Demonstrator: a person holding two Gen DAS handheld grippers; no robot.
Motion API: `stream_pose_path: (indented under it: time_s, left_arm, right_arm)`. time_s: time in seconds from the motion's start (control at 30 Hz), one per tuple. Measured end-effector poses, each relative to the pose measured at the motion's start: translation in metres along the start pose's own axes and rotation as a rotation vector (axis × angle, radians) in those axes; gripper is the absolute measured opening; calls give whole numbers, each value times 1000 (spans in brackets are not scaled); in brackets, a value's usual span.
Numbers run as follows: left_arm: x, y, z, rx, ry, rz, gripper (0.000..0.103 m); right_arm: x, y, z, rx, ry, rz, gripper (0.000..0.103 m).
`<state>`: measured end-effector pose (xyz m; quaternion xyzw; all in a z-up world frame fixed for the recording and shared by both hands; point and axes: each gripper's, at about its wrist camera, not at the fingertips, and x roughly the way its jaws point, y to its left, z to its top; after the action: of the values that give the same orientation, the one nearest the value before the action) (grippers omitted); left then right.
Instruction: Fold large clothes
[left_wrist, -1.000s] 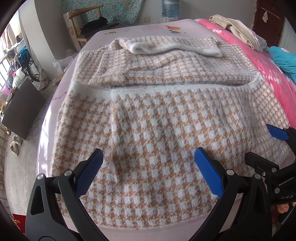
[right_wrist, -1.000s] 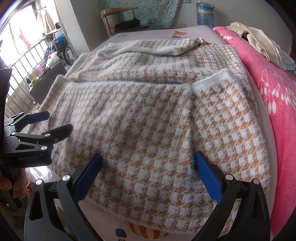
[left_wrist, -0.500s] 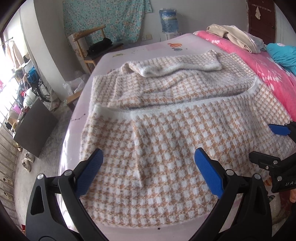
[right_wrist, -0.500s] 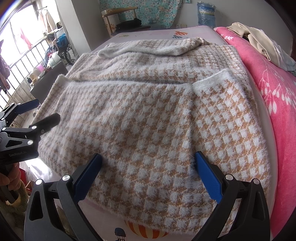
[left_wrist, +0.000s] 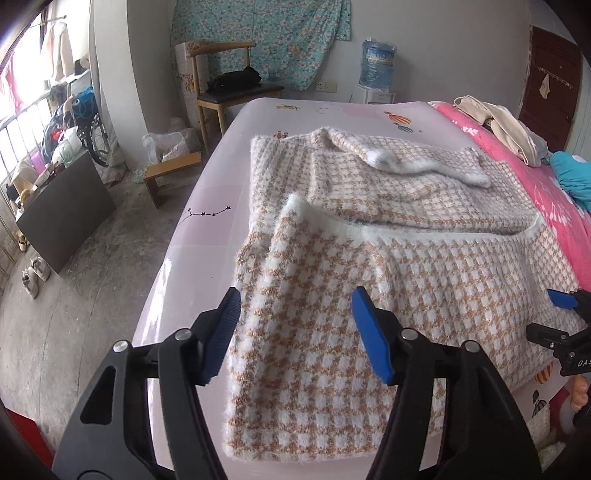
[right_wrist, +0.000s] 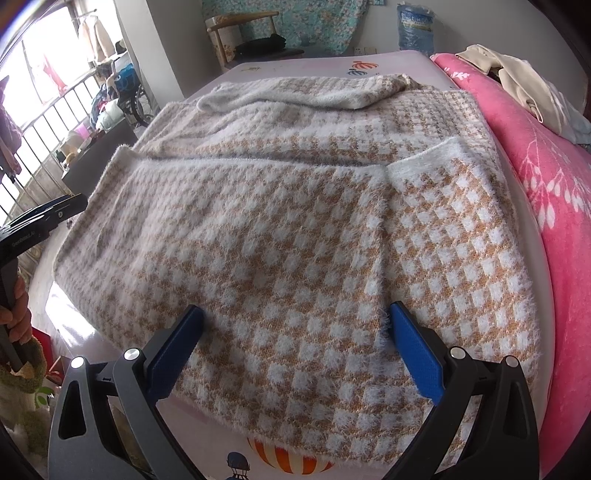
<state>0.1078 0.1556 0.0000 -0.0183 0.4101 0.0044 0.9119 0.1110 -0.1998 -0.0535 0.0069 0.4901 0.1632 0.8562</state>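
A fuzzy tan-and-white checked sweater (left_wrist: 369, 266) lies on the bed, its lower part folded up over the body and a sleeve (left_wrist: 402, 157) laid across the far end. It also fills the right wrist view (right_wrist: 280, 236). My left gripper (left_wrist: 295, 332) is open and empty, above the sweater's near left part. My right gripper (right_wrist: 295, 350) is open and empty over the near hem. The right gripper shows at the right edge of the left wrist view (left_wrist: 561, 317); the left gripper shows at the left edge of the right wrist view (right_wrist: 44, 218).
The bed has a pale pink sheet (left_wrist: 207, 229) and a bright pink blanket (right_wrist: 554, 177) along the right with beige clothes (left_wrist: 495, 122) and a teal item (left_wrist: 572, 177) on it. A wooden chair (left_wrist: 229, 85), stool (left_wrist: 173, 173), dark board (left_wrist: 66, 214) and water jug (left_wrist: 376, 62) stand beyond.
My left gripper has pulled back, risen and swung left, so more floor and room show. My right gripper has hardly moved. Both stay open.
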Motion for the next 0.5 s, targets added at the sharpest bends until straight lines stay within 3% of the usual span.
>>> stream_pose_path:
  time_s: [0.13, 0.27, 0.4, 0.5]
  left_arm:
    - [34, 28, 22, -7, 31, -11, 49]
    - [69, 50, 40, -47, 90, -91, 34]
    - [84, 85, 57, -51, 78, -183, 34]
    - [100, 109, 70, -50, 89, -204, 34]
  right_arm:
    - [1, 0, 1, -2, 4, -3, 97]
    - [2, 1, 2, -5, 8, -8, 97]
    - [2, 1, 2, -5, 10, -9, 97]
    - [3, 2, 2, -7, 12, -11, 97]
